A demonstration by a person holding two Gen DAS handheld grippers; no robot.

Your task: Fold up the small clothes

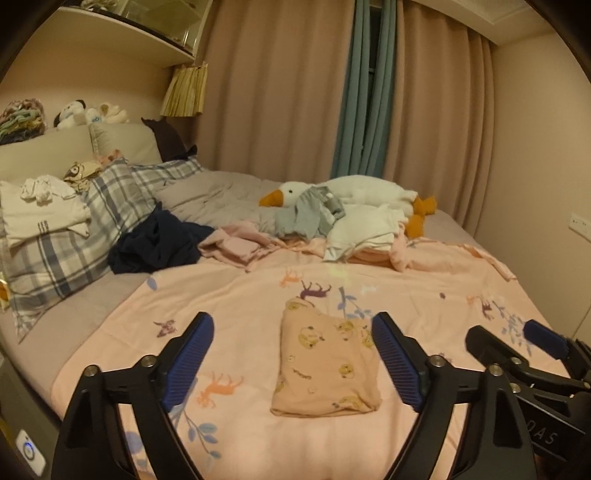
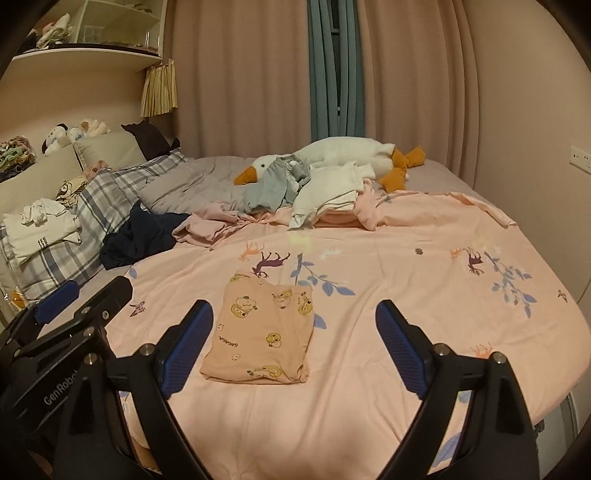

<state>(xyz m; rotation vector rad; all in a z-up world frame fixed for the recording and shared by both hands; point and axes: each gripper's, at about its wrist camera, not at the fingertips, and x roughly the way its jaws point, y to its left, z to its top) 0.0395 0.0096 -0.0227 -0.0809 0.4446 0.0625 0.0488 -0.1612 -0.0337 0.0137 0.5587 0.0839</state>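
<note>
A folded peach garment (image 1: 325, 369) (image 2: 262, 332) with a yellow cartoon print lies flat on the pink animal-print sheet (image 1: 424, 295) (image 2: 406, 258). My left gripper (image 1: 292, 321) hovers above it, open, with nothing between its blue pads. My right gripper (image 2: 294, 306) hovers beside it, also open and holding nothing. Each gripper shows at the edge of the other's view: the right gripper (image 1: 509, 336) and the left gripper (image 2: 88, 291). Farther back lies a heap of unfolded clothes: a grey piece (image 1: 310, 216) (image 2: 269, 184), a white one (image 1: 362, 229) (image 2: 328, 192), a pink one (image 1: 236, 243) and a navy one (image 1: 159, 243) (image 2: 140, 236).
A white goose plush (image 1: 354, 192) (image 2: 347, 151) lies behind the heap. Folded white clothes (image 1: 40, 214) (image 2: 40, 229) rest on plaid pillows (image 1: 74, 258) at the left. Curtains (image 1: 295, 92) hang behind the bed, and a shelf (image 1: 122, 33) juts out over the headboard.
</note>
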